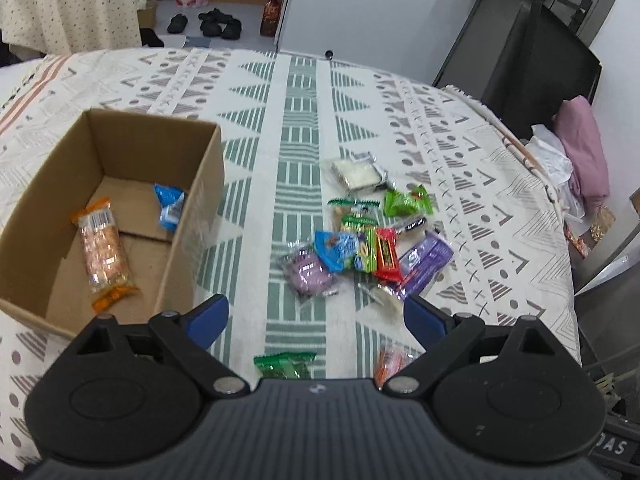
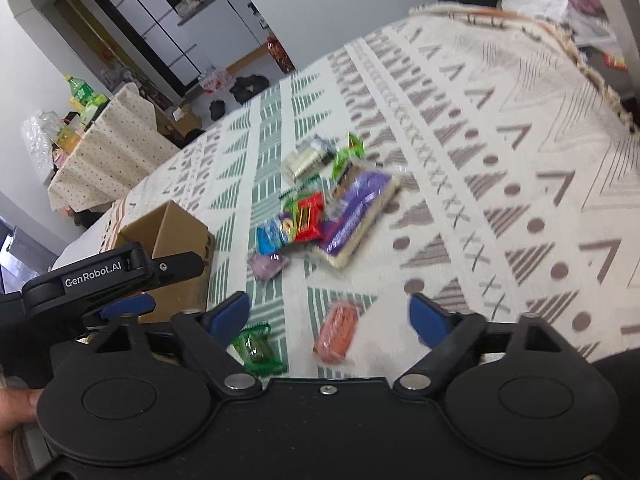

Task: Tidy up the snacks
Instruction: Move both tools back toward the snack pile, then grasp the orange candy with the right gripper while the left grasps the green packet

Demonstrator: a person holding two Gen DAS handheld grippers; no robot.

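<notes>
- Left gripper (image 1: 316, 318): jaws stand wide and empty, at the lower centre of the left wrist view.
- Right gripper (image 2: 330, 316): jaws apart, nothing held; the orange-red packet (image 2: 337, 334) lies on the cloth between and just beyond the blue fingertips (image 2: 230, 312).
- Cardboard box (image 1: 200, 184): middle left of the left wrist view, open-topped, already holding an orange cracker pack (image 1: 105, 252) and a blue packet (image 1: 170, 206).
- Snack pile (image 1: 360, 240): centre of that view, on the patterned tablecloth (image 1: 300, 100), wrappers overlapping.
- Green packet (image 2: 256, 350): lower centre, apart from the pile.
- Handling, judged: packets are light, soft and crinkly, with slippery film. Grip across the filled middle, not the crimped end seals. Contents may crush; close gently.
</notes>
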